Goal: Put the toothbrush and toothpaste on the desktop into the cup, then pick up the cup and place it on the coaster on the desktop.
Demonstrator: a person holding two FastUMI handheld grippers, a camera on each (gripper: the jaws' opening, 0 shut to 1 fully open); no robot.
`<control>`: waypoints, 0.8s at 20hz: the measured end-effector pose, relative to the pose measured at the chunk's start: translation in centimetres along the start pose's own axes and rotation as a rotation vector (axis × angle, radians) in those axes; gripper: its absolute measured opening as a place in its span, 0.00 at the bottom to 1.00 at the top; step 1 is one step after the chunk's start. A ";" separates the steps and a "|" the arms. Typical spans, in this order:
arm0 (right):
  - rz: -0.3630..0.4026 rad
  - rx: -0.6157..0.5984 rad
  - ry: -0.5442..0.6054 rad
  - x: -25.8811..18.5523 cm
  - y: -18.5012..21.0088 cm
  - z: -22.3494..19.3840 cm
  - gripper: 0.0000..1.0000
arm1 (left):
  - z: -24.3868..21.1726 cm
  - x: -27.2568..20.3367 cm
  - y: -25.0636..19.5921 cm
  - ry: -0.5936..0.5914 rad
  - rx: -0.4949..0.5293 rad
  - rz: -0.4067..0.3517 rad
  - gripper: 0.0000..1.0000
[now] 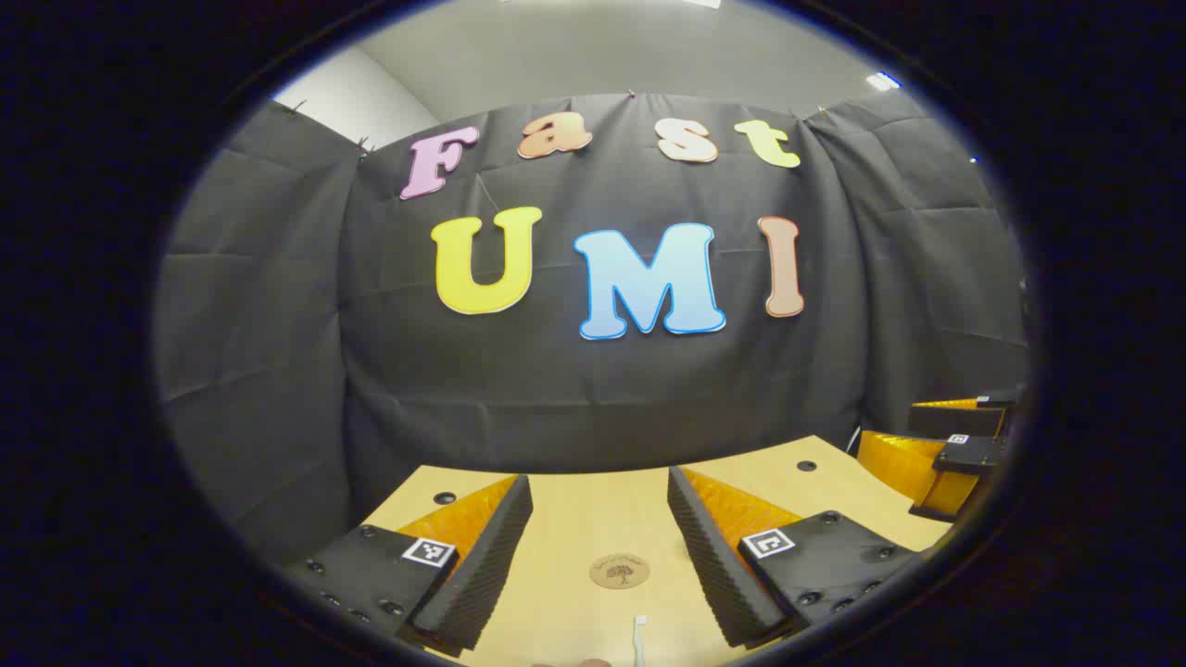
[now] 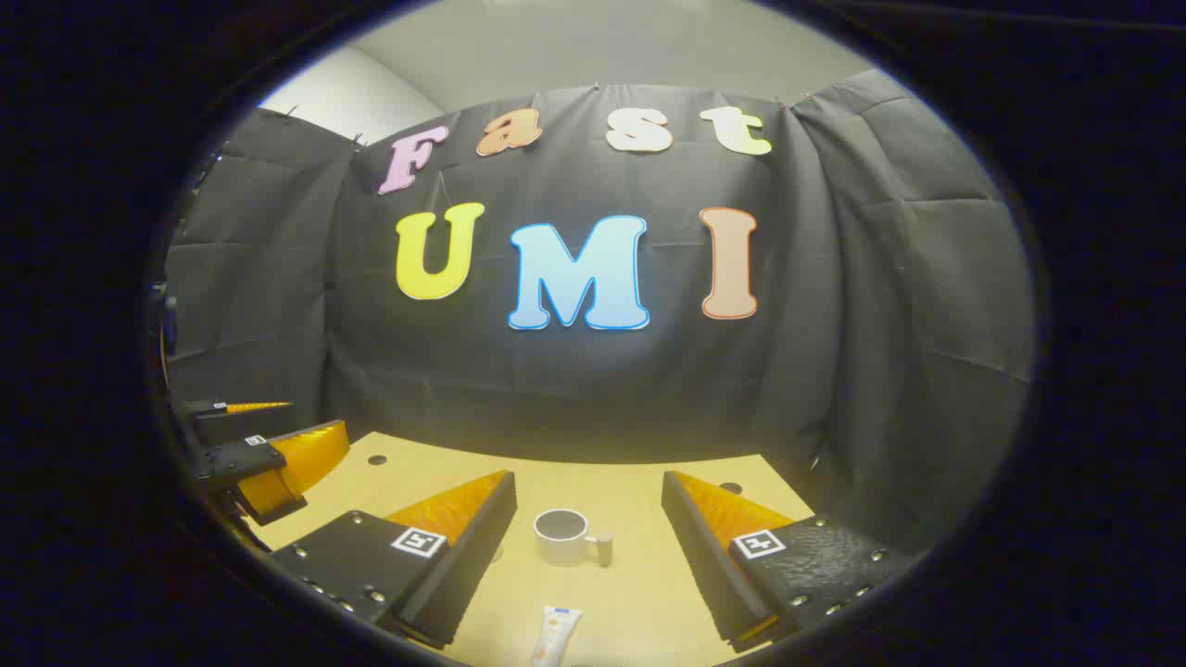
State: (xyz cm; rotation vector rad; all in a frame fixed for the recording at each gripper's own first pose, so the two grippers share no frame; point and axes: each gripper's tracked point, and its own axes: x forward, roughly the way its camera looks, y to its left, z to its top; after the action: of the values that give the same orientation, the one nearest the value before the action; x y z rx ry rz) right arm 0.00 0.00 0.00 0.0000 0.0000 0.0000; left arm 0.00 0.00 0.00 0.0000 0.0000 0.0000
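Both grippers, left gripper and right gripper, released above desktop; cup seemingly empty

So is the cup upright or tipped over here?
Upright: the cup stands on the desktop, its open rim facing up and its handle out to the side.

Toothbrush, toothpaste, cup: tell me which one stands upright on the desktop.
The cup stands upright, mouth open to the top, handle to its side. The toothpaste and the toothbrush lie flat on the desktop.
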 end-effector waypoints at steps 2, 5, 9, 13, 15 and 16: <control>0.014 0.010 0.004 0.0 0.1 0.0 0.96 | -0.1 0.1 -0.3 0.006 -0.010 -0.007 0.96; 0.029 0.018 0.008 -0.1 0.1 -0.2 0.97 | -0.1 0.3 -0.7 0.009 -0.027 -0.014 0.92; 0.034 0.016 0.004 -0.1 -0.3 -0.1 0.96 | 0.1 0.7 -1.8 0.010 -0.027 -0.029 0.96; 0.031 0.018 0.020 0.0 -0.9 -0.6 0.96 | -0.4 1.0 -2.1 0.029 -0.027 -0.029 0.94; 0.017 -0.001 0.045 0.4 -1.3 -1.3 0.96 | -1.4 1.2 -2.0 0.054 -0.040 -0.028 0.92; 0.016 -0.010 0.056 0.3 -1.5 -1.5 0.97 | -1.9 1.1 -1.8 0.067 -0.049 -0.027 0.97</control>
State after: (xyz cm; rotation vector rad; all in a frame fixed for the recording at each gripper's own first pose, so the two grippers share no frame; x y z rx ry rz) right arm 0.34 -1.48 -1.47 -0.0097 0.0559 0.0157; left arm 1.13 -1.83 -1.92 -0.0489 0.0675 -0.0272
